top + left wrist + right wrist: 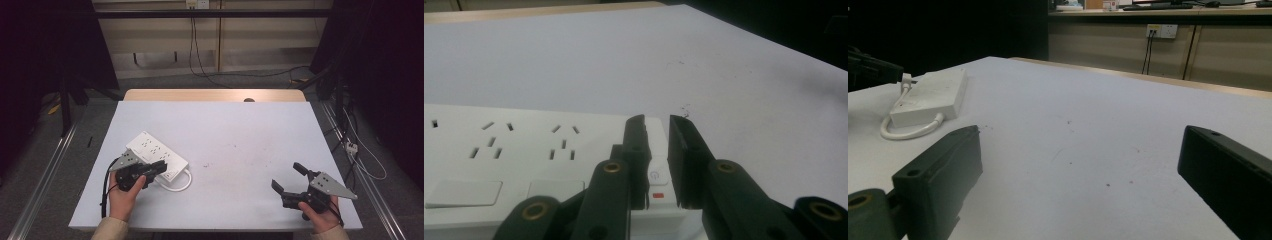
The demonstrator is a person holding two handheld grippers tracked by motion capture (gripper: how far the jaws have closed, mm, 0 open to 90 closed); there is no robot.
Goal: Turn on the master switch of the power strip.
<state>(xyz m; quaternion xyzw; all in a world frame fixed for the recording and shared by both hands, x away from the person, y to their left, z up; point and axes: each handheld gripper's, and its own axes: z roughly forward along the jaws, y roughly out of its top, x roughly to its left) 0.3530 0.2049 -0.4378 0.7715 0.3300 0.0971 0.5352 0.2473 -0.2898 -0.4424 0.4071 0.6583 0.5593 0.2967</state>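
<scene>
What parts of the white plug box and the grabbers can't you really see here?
- Power strip, high view: its near corner is hidden under the left gripper.
- Switch, left gripper view: whether the almost-shut jaws touch it cannot be told; one jaw covers its side.
- Cord, right gripper view: where it runs on is cut off by the left edge.
- Right gripper, same view: jaw tips cropped by the bottom edge.

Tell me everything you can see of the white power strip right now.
The power strip is a flat white plastic block lying face up at the table's left, set diagonally. Its top shows several socket groups and flat rectangular covers. At the near end sits a power button with a small red indicator below it. A short white cable loops from that end onto the table. The left gripper hovers over the button end, fingers narrowly apart; contact cannot be told.
</scene>
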